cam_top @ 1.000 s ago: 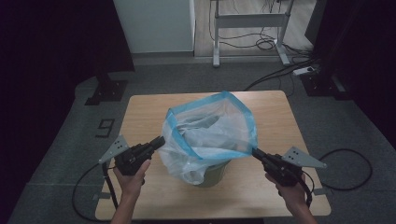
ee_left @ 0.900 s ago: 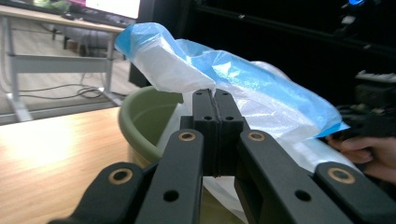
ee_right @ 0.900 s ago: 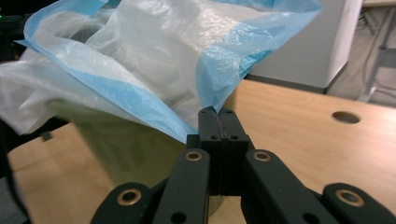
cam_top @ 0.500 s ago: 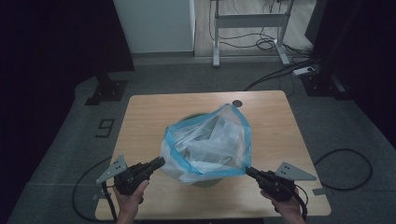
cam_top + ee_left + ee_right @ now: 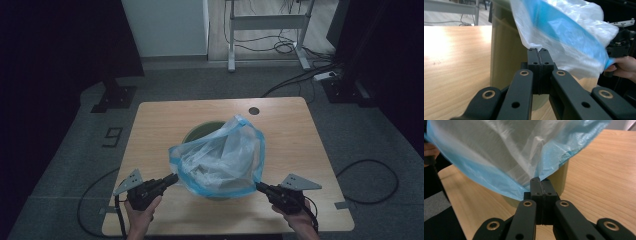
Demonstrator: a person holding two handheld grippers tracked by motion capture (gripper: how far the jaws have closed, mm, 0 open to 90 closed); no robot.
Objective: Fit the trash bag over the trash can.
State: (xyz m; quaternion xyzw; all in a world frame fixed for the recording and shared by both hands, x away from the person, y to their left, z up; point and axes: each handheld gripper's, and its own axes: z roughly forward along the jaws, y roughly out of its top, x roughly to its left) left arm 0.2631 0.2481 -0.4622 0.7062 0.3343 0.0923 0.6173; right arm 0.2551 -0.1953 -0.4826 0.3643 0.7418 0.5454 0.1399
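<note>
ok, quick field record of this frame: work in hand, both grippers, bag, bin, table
work: fitting a bag over a bin
left gripper: shut on the plastic bag's rim, near-left side
right gripper: shut on the rim, near-right side
plastic bag: clear with blue rim, mouth spread, draped over the bin
bin: green, upright, far rim showing behind the bag
table: wooden, round hole near far edge

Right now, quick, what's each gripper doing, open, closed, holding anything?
Left gripper: closed, jaws pinching the edge of the clear plastic bin bag.
Right gripper: closed, jaws pinching the bag's opposite edge.
</note>
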